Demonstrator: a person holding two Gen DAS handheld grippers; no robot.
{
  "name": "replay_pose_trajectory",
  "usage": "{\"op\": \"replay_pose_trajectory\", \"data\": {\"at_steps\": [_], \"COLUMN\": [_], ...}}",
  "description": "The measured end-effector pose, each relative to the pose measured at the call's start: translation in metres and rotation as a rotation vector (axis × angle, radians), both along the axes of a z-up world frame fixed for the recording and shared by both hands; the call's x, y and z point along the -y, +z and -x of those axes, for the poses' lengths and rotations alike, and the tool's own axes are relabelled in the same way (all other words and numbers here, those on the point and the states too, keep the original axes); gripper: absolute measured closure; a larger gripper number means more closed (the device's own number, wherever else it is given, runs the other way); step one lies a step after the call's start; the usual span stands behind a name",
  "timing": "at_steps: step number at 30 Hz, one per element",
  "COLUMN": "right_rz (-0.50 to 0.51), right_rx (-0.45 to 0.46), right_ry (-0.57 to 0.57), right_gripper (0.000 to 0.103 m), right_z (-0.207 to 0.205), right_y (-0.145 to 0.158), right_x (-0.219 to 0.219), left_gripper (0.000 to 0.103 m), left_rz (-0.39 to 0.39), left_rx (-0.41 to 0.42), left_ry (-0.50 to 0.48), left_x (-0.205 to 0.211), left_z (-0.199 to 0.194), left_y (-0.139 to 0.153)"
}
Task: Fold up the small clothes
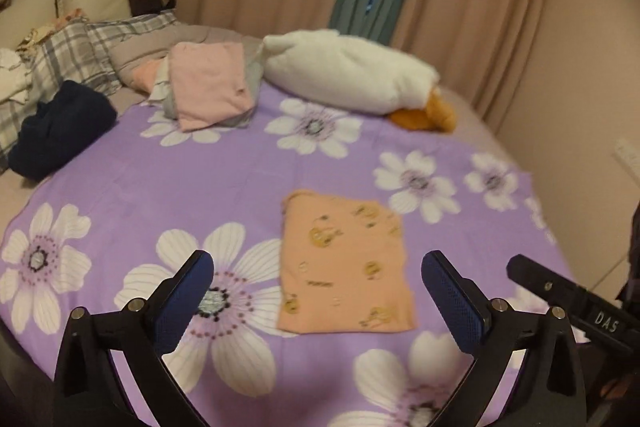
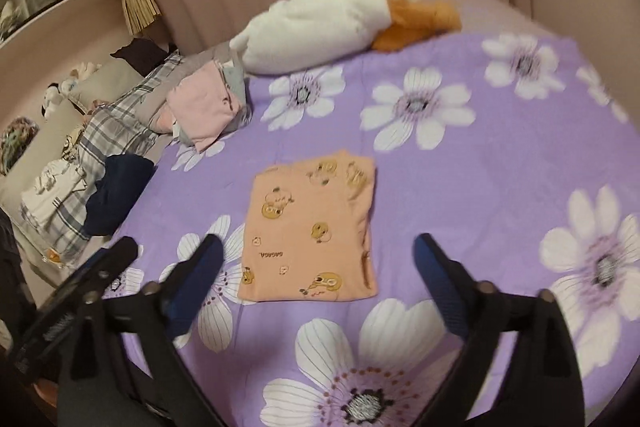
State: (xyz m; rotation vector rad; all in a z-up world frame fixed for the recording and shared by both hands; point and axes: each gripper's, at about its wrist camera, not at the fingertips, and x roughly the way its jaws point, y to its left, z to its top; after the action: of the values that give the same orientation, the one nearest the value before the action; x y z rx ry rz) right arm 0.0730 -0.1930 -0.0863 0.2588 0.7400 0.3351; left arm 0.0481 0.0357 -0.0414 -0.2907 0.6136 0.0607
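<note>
Left tool, right tool wide apart; folded orange garment, lettering legible right view only.

– What is that on the bed?
– A small orange shirt with little yellow ducks on it. It is folded into a neat flat rectangle.
– Where is it?
– In the middle of the purple flower sheet.

We look down and forward from both wrist cameras, raised above the purple flower-print bedspread. Both views share the folded peach cartoon-print garment at frame centre and the white plush goose beyond.
</note>
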Motion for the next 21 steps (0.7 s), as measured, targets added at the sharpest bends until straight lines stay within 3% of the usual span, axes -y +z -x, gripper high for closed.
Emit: {"op": "replay_pose_trajectory", "data": {"at_steps": [3,5,9,12,15,21], "right_rz": [-0.018,-0.005,0.007,-0.008,-0.025,-0.041], "right_rx": [0.037,0.036,0.06,0.012,-0.006,-0.011], "right_ry": [0.003,-0.004,-0.026,-0.026,-0.053,-0.039], "right_gripper": [0.0,0.0,0.0,0.0,0.0,0.0], "right_z": [0.011,0.015,0.021,0.014,0.011,0.017], "right_y": [0.013,0.016,0.017,0.011,0.008,0.008], "right_x": [0.009,0.01,0.01,0.011,0.014,0.01], "left_gripper": [0.0,0.0,0.0,0.0,0.0,0.0], "left_rz": [-0.005,-0.05,-0.079,-0.091,-0.118,-0.064], "left_rx": [0.002,0.007,0.009,-0.033,-0.036,-0.04], "left_ry": [-0.025,-0.008,-0.019,-0.051,0.0,0.029], "left_x": [-0.002,0.002,0.013,0.017,0.018,0.009], "left_z": [0.001,0.004,0.005,-0.001,-0.001,0.002], "left_y": [0.012,0.018,0.012,0.005,0.002,0.0]}}
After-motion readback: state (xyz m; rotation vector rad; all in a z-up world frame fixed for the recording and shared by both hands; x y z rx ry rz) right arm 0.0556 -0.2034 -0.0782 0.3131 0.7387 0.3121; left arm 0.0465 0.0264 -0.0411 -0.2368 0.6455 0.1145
